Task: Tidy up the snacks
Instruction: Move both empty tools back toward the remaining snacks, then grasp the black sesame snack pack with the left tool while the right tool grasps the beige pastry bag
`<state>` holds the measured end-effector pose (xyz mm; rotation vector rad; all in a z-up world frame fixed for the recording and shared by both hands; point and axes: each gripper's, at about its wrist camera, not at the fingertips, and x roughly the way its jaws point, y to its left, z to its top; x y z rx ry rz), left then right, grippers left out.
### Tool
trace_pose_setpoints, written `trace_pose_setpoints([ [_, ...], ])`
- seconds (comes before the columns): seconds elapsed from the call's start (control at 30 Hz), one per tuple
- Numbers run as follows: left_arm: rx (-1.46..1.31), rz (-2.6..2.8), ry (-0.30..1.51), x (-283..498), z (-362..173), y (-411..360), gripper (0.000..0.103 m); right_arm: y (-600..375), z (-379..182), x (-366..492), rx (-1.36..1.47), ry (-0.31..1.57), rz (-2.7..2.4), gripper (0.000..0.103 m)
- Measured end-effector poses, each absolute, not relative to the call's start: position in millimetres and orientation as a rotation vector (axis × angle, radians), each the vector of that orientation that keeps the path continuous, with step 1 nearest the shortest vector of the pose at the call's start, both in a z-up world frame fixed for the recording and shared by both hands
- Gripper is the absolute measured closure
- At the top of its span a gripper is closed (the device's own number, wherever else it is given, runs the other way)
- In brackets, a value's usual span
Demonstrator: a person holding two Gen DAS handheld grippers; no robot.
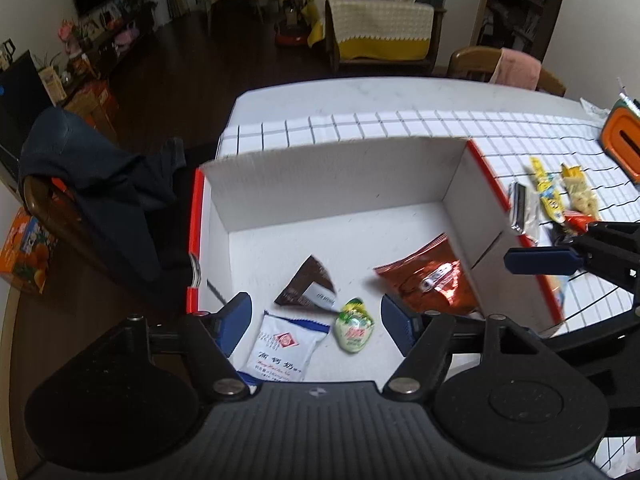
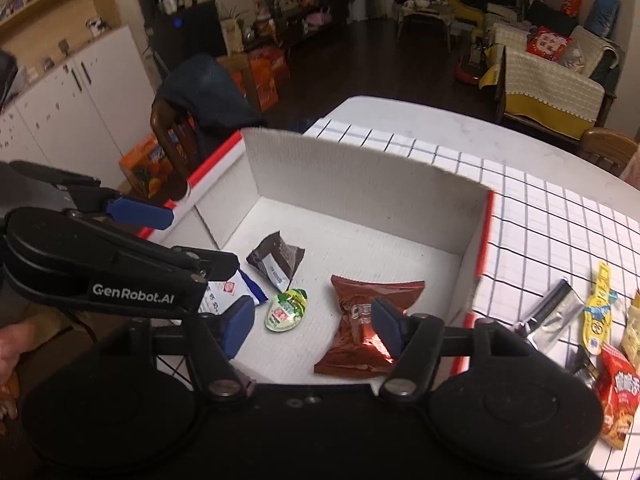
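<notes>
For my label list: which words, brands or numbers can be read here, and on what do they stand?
"GenRobot.AI": on the left gripper, on its black body.
White packet: red emblem and Chinese characters, too blurred to quote.
Brown packet, green packet, red bag: print unreadable.

I see bare floor at the back of the box [image 1: 336, 184], its upright walls hemming my reach.

Lying flat in white box [image 1: 340, 176]: brown packet [image 1: 308, 288], white sachet [image 1: 280, 350], green candy [image 1: 354, 326], copper bag [image 2: 366, 328]; more snacks [image 1: 554, 196] outside on checked cloth
</notes>
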<state>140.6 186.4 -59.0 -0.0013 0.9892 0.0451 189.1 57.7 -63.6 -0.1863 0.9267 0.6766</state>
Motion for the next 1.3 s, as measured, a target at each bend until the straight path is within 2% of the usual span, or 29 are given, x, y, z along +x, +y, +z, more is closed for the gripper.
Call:
trace_pose_setpoints([
  [0.07,-0.006,0.039,0.967,138,-53,183,0.028,49,-57,185,-0.164,0.905,0.682,0.027],
  [0.1,-0.007,0.037,0.957,136,-50,181,0.025,45,-54,183,-0.156,0.896,0.681,0.027],
  [0.37,0.023,-0.014,0.860,125,-29,152,0.020,9,-32,170,-0.100,0.833,0.670,0.016],
  [0.47,0.026,-0.045,0.834,124,-24,137,0.020,-8,-28,166,-0.088,0.809,0.645,0.007],
  [0.83,0.038,-0.156,0.855,134,-28,62,0.020,-101,-23,169,-0.035,0.778,0.507,0.005],
  [1.3,0.064,-0.225,0.940,177,-56,-51,0.020,-208,-47,228,-0.007,0.831,0.307,0.005],
])
